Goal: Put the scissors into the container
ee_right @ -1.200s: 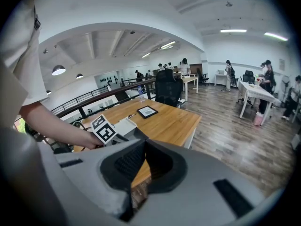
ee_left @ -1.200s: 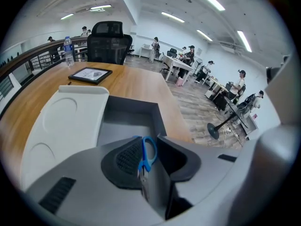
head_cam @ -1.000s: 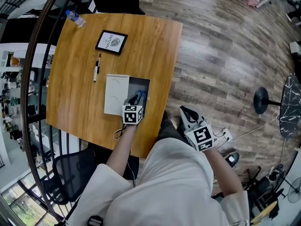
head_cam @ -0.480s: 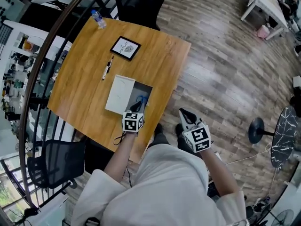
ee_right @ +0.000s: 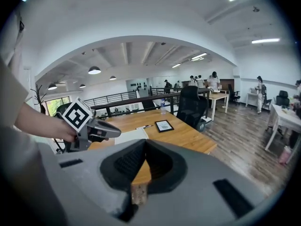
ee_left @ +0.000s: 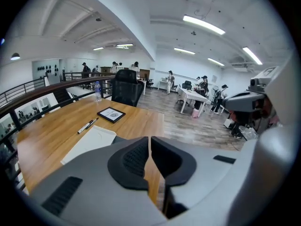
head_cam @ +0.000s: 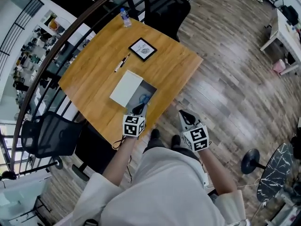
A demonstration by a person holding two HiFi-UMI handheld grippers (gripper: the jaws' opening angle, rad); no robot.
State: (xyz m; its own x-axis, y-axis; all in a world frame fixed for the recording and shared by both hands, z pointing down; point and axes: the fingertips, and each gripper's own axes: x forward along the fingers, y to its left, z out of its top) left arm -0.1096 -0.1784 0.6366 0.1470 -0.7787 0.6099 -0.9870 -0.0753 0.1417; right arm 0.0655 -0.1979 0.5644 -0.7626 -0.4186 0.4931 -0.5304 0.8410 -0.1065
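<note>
- The left gripper point(head_cam: 139, 109) hangs at the near edge of the container point(head_cam: 153, 91), tips pointing in over the open end. Its jaws are closing, down to a thin slit, with nothing between them; only bare table shows through the gap.
- The right gripper point(head_cam: 186, 116) is off to the right of the container, out past the table's edge and over the plank floor. Its jaws are pressed together at the tips and carry nothing.
- The scissors point(head_cam: 145, 99), blue-handled, lie inside the container's open part, free of both grippers. To my eye the main job is done.
- The white lid point(head_cam: 126, 88) covers the far-left part of the container and leaves the near-right part open. If closing it counts, that is what is left; otherwise only drawing the hands away.
- Beyond the container on the wooden table point(head_cam: 89, 74) lies a marker pen point(head_cam: 122, 62), then a framed picture point(head_cam: 143, 49).
- Farthest from the container, a water bottle point(head_cam: 125, 18) stands near the table's far corner, with a black office chair point(head_cam: 164, 6) behind it.
</note>
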